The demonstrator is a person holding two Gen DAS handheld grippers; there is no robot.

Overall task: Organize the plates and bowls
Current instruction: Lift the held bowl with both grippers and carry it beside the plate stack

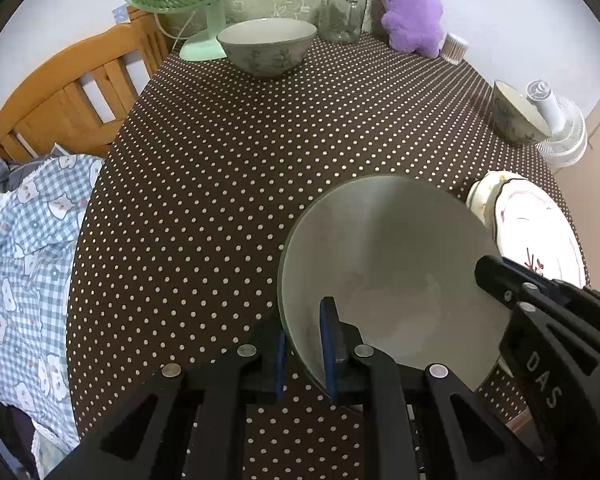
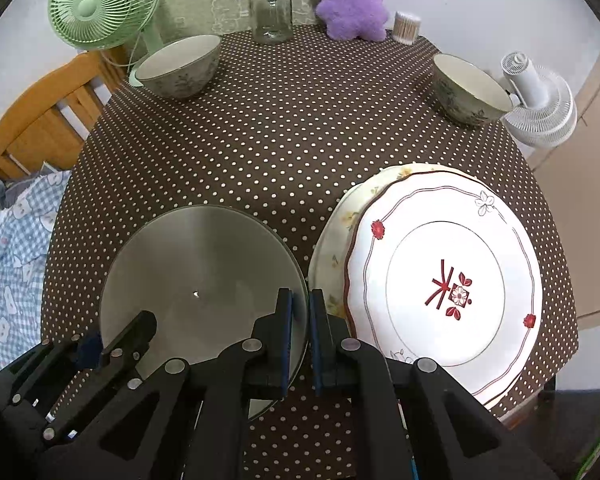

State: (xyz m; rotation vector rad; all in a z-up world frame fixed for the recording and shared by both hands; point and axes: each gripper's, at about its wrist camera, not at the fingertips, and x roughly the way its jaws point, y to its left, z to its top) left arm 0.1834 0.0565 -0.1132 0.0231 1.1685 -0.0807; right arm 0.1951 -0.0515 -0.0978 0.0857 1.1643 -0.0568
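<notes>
A round grey plate (image 1: 392,264) (image 2: 204,272) sits low over the dotted tablecloth, and I cannot tell whether it touches. My left gripper (image 1: 304,328) (image 2: 112,336) is shut on its left rim. My right gripper (image 2: 301,296) (image 1: 500,274) is shut on its right rim. Just right of it, a white plate with a red pattern (image 2: 444,280) (image 1: 540,240) lies stacked on a cream floral plate (image 2: 340,232). One patterned bowl (image 1: 266,46) (image 2: 180,66) stands at the far left. A second bowl (image 1: 516,114) (image 2: 468,90) stands at the far right.
Along the table's back edge stand a green fan (image 2: 96,4), a glass jar (image 2: 270,10), a purple plush toy (image 2: 350,0) and a tub of cotton swabs (image 2: 406,26). A white fan (image 2: 540,104) is at the right edge. A wooden chair (image 1: 68,92) and checked cloth (image 1: 24,260) lie left.
</notes>
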